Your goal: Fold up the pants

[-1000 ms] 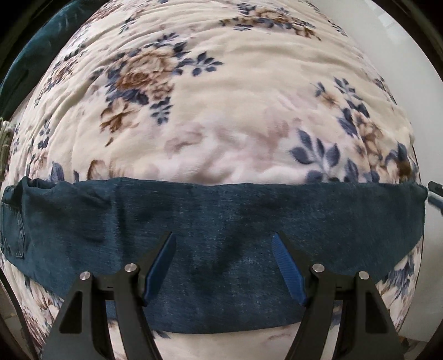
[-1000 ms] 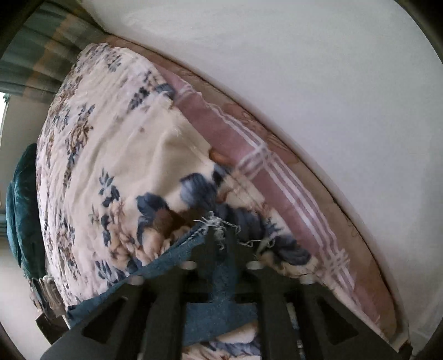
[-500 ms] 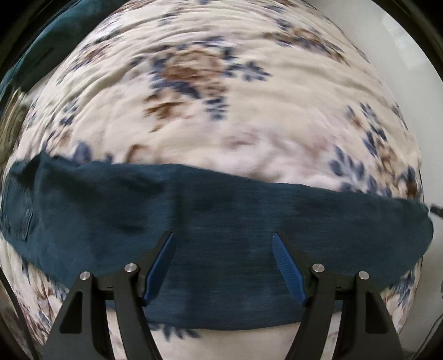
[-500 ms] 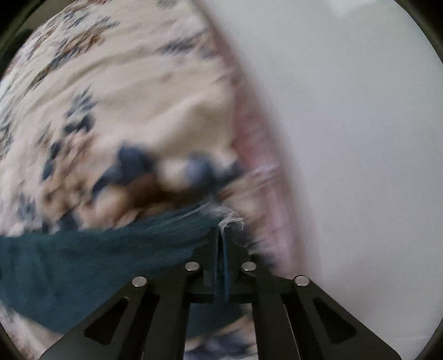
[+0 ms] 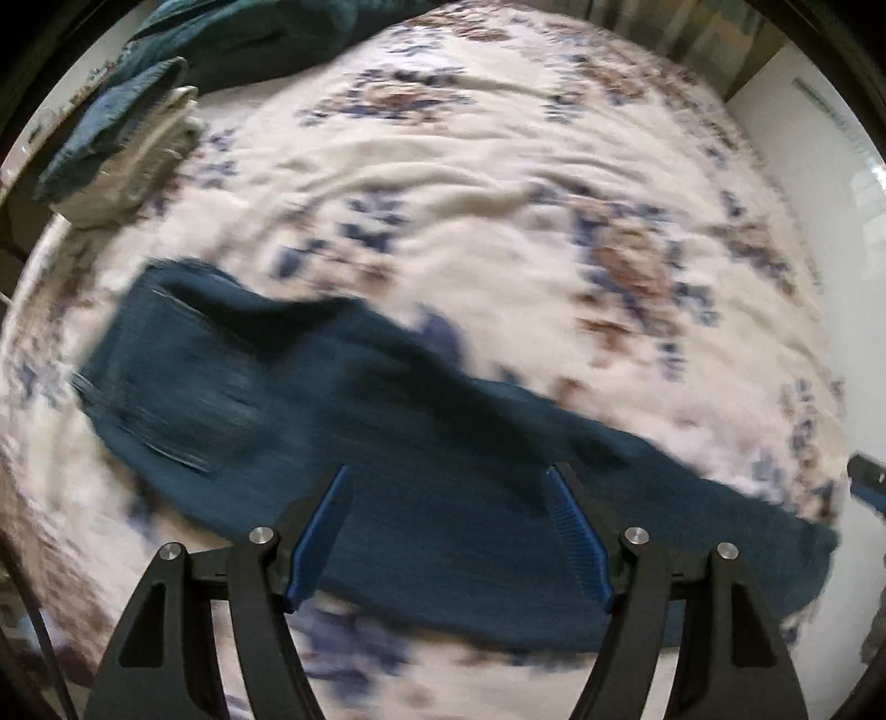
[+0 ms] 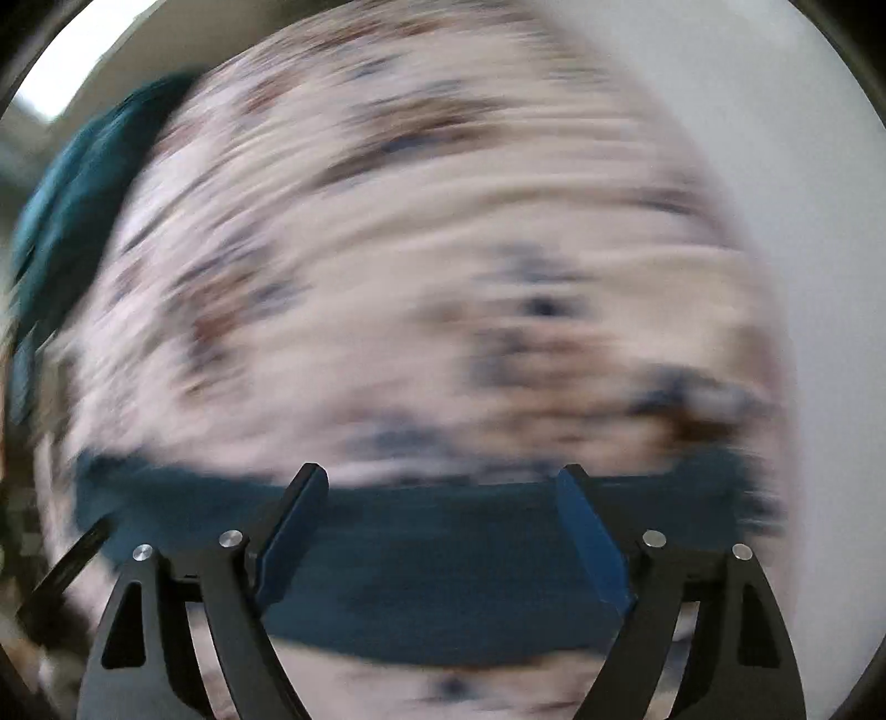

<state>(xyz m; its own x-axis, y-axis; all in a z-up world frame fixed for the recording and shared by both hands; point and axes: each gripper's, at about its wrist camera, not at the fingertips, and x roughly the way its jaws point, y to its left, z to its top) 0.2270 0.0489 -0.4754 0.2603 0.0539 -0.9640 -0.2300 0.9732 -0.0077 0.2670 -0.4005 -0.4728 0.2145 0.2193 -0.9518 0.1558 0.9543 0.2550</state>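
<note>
Dark blue denim pants (image 5: 221,387) lie folded lengthwise in a long band across the floral blanket (image 5: 470,194), slanting from upper left to lower right in the left wrist view. My left gripper (image 5: 446,471) hovers above the middle of the band, open, with nothing between its blue pads. In the blurred right wrist view the pants (image 6: 443,565) run level under my right gripper (image 6: 442,471). Its jaws are opening and stand wide; the denim lies on the blanket (image 6: 387,249) below them, not pinched.
A teal blanket (image 5: 249,39) and a small pile of folded clothes (image 5: 127,144) sit at the bed's far left corner. A white wall (image 5: 819,166) runs along the bed's right side. The teal cloth (image 6: 72,210) also shows at upper left in the right wrist view.
My right gripper let go of the frayed pant hem and opened wide. Both views rolled and pulled back, so the pants now slant in the left view and more of the bed shows.
</note>
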